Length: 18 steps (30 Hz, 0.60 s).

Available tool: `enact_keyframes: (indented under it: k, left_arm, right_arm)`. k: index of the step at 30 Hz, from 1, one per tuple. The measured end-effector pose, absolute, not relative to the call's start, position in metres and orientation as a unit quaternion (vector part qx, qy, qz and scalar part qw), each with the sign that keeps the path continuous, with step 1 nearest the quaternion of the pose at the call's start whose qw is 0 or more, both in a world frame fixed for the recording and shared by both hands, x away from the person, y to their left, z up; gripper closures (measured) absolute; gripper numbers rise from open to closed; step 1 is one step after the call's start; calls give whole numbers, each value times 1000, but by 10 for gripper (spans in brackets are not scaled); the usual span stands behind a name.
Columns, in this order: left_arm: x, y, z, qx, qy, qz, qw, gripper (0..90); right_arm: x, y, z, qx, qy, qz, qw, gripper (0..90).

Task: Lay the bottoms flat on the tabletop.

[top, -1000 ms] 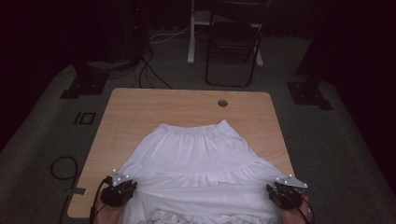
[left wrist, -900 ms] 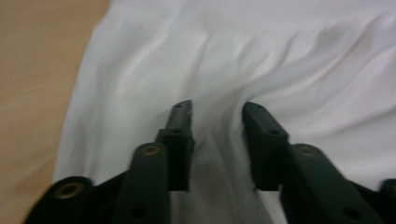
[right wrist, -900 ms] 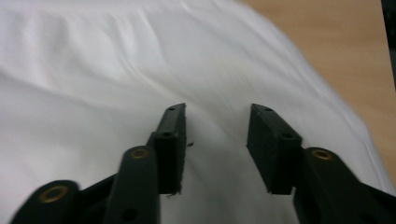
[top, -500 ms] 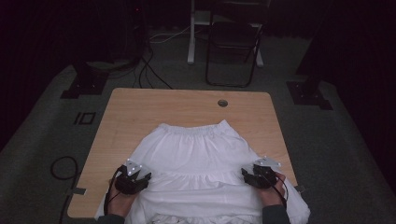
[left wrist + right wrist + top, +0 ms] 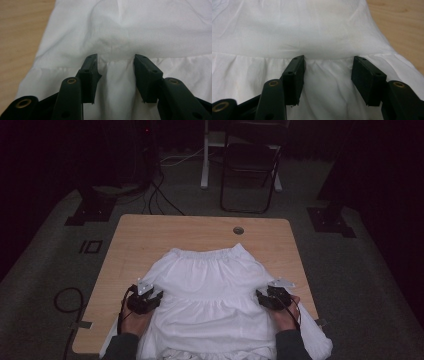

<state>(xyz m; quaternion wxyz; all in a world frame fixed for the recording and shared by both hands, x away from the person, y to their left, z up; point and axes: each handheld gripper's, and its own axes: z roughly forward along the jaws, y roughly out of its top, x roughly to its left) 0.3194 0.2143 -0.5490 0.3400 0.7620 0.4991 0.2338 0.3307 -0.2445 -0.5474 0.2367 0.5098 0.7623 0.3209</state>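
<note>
A white tiered skirt [image 5: 212,295] lies flat on the wooden table [image 5: 150,235], its elastic waistband toward the far side and its hem hanging over the near edge. My left gripper [image 5: 150,299] rests over the skirt's left edge, at the seam between the top and middle tiers. In the left gripper view the jaws stand open just above that gathered seam [image 5: 115,60], with nothing between them. My right gripper [image 5: 266,297] sits at the skirt's right edge on the same seam [image 5: 327,60], also open over the cloth.
A round cable hole [image 5: 238,230] lies near the table's far edge. Behind the table stands a black folding chair [image 5: 250,170]. Cables [image 5: 65,300] run on the floor at left. Bare wood shows on both sides of the skirt.
Both grippers have moved from the near corners of the skirt forward and inward, onto the seam at mid-skirt. The skirt lies as before.
</note>
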Motion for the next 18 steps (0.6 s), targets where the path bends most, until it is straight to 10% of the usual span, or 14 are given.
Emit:
enact_keyframes:
  k: [18]
  left_arm:
    - [416, 207, -547, 744, 523, 264, 320, 570]
  right_arm:
    - [426, -233, -546, 540, 739, 315, 251, 471]
